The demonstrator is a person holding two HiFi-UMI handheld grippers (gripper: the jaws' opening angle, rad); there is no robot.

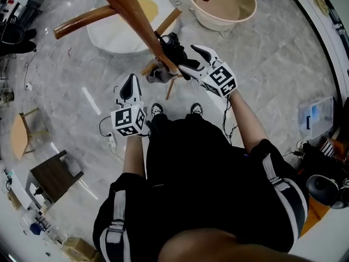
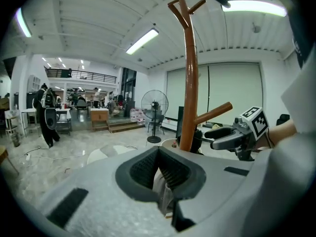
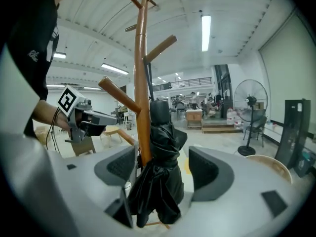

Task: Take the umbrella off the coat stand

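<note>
The brown wooden coat stand [image 1: 136,15] rises in front of me, its pole [image 3: 141,73] bearing angled pegs. A folded black umbrella [image 3: 160,167] hangs against the pole, low down. My right gripper [image 3: 163,168] is open, with one wide jaw on each side of the umbrella and neither pad touching it. In the head view the right gripper [image 1: 186,58] reaches in at the umbrella [image 1: 172,47]. My left gripper [image 1: 131,81] is shut and empty, held back to the left of the stand. The left gripper view shows the pole [image 2: 189,83] and the right gripper [image 2: 211,137] beside it.
A white round mat [image 1: 117,31] and a beige basin [image 1: 221,4] with a small red bottle lie on the marble floor beyond the stand. A wooden stool [image 1: 19,135] and a dark side table [image 1: 52,176] stand at left. A floor fan [image 2: 154,105] stands farther off.
</note>
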